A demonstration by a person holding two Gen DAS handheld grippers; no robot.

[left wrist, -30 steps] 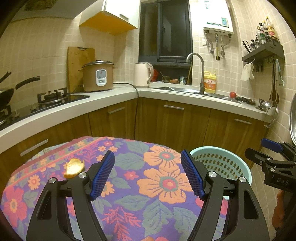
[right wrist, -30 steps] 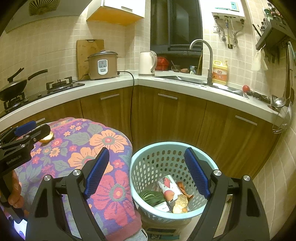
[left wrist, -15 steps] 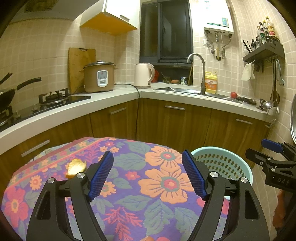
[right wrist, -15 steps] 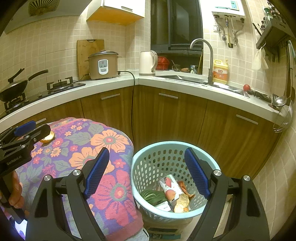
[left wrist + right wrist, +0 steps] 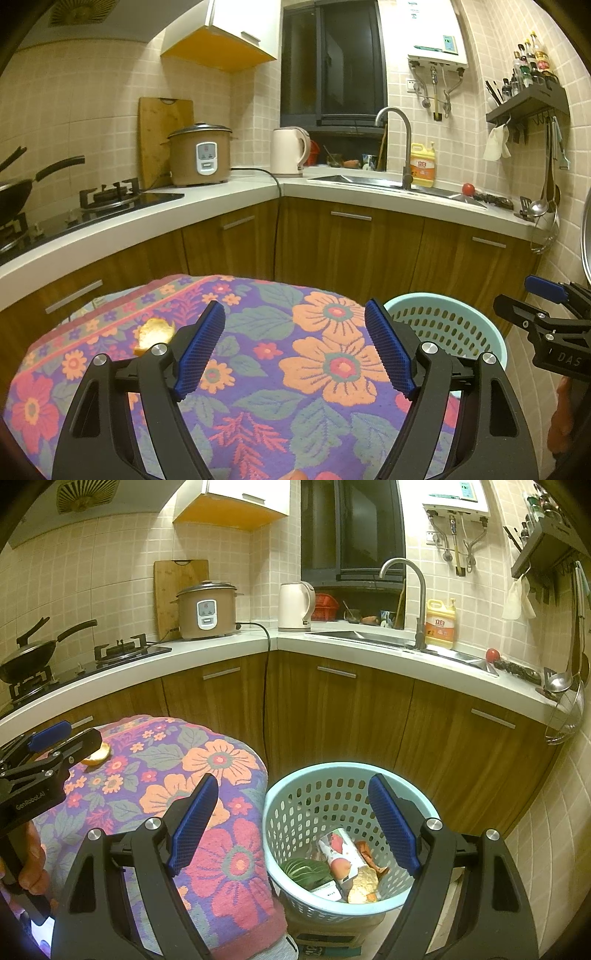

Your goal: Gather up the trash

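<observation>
Both hand-held grippers are held with jaws wide apart and nothing between them: the left hand-held gripper [image 5: 295, 350], its jaws just opened a little further, over the floral cloth [image 5: 258, 398], the right hand-held gripper [image 5: 290, 825], marked "DAS" on its side, above the basket [image 5: 424, 805]. A peel [image 5: 153, 334] lies on the cloth at left of the left view, while a carton [image 5: 340, 856] and other scraps lie in the basket. "GenRobot.AI" is printed on the left gripper's body.

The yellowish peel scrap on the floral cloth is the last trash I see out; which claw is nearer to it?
Left. The left claw hangs open with the yellowish peel scrap just beyond its left finger; the right claw is open over the pale blue basket.
</observation>
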